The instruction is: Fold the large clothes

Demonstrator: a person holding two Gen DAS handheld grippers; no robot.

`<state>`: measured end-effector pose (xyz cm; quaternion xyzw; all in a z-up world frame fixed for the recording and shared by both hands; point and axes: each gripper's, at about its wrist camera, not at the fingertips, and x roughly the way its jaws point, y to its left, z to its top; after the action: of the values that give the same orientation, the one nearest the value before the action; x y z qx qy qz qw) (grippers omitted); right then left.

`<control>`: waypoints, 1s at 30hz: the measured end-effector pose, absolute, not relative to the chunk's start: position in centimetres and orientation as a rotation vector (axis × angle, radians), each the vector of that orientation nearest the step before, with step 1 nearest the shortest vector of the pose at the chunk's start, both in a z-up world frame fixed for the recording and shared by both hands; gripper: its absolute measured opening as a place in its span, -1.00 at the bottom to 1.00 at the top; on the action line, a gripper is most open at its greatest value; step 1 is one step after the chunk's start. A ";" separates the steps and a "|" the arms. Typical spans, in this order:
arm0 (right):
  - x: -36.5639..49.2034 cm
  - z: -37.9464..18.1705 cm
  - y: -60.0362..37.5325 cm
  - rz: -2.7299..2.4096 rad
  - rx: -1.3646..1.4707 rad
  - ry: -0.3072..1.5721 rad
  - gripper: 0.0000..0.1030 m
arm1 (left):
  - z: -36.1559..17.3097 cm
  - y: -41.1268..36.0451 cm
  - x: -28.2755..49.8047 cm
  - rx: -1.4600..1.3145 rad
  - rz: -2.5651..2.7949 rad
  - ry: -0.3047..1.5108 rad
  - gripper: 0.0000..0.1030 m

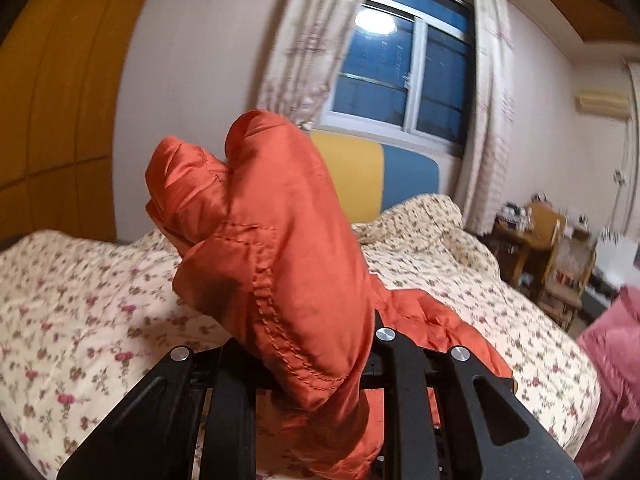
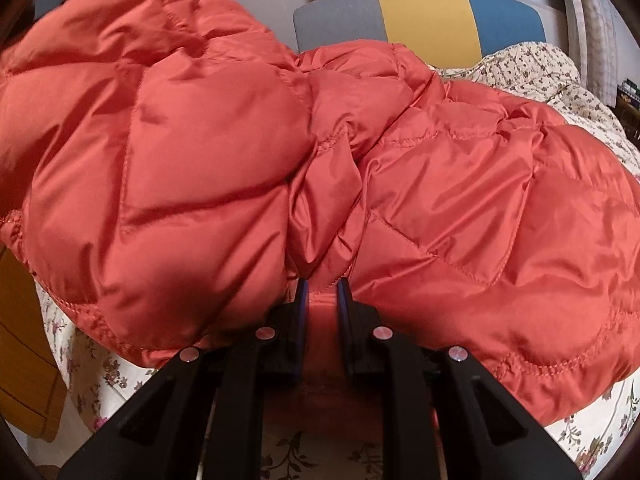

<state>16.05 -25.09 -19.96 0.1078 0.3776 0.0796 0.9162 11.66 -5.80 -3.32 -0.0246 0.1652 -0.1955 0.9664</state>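
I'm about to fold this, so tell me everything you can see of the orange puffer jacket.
The orange puffer jacket is shiny, quilted in stitched diamond panels and puffy. It lies rumpled across the floral bedspread. The left claw is shut on a stitched end of it, lifted clear of the bed; the right claw is shut on a fold near its middle.

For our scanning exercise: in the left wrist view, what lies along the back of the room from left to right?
Wooden wardrobe → left curtain → window → right curtain → air conditioner.

Home bedrm: floral-quilt bed [image 1: 100, 280], curtained window [image 1: 404, 60], wall AC [image 1: 602, 101].
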 end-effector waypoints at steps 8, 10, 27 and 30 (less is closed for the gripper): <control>11.6 -16.7 -30.5 0.111 0.347 0.656 -0.50 | -3.5 -9.4 11.1 0.071 -0.414 0.334 -0.62; 10.1 -15.9 -32.8 0.041 0.368 0.618 -0.49 | -3.7 -10.5 10.8 0.102 -0.424 0.330 -0.62; 4.3 -16.8 -41.5 -0.136 0.579 0.616 -0.35 | -7.8 -20.4 10.3 0.273 -0.571 0.367 -0.56; 3.3 -16.9 -42.6 -0.156 0.611 0.611 -0.35 | -9.2 -22.6 10.2 0.323 -0.590 0.380 -0.49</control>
<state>3.29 -42.65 -16.90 0.2956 0.2957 -0.0756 0.9052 10.16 -22.59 -9.25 0.1574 0.1851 -0.2879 0.9263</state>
